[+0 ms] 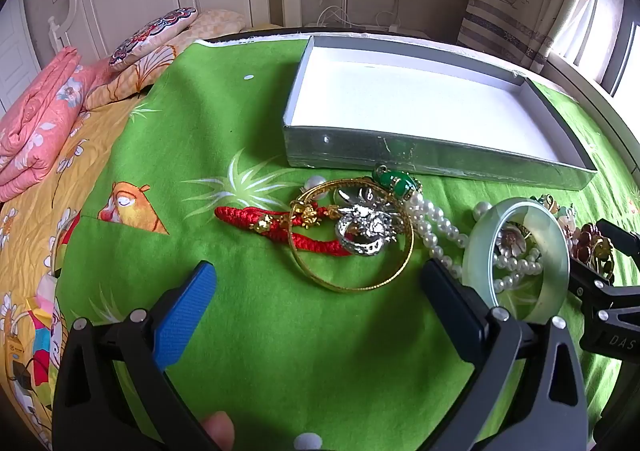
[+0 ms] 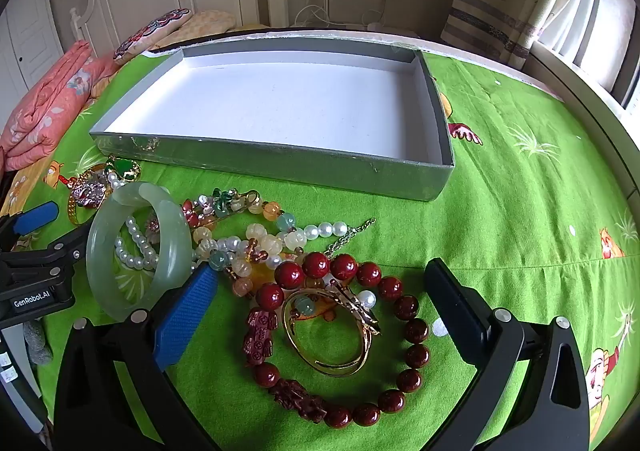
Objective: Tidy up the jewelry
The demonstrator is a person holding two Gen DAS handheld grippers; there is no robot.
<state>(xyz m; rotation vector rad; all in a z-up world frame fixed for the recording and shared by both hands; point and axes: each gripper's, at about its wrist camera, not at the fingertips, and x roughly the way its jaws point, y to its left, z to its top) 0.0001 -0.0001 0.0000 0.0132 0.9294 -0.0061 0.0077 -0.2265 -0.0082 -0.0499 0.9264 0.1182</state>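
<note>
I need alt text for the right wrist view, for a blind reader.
Open right tongs hover over a dark red bead bracelet ringing a gold bangle on a green cloth. Behind lie a jade bangle, mixed beads, and an empty grey box.

"GenRobot.AI" on left hand-held gripper (image 2: 28,229); "DAS" on right hand-held gripper (image 1: 600,251).

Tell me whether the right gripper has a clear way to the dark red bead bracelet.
Probably yes. The right gripper is open, and the dark red bead bracelet lies flat on the green cloth between its fingers, though a gold bangle sits inside the loop.
</note>
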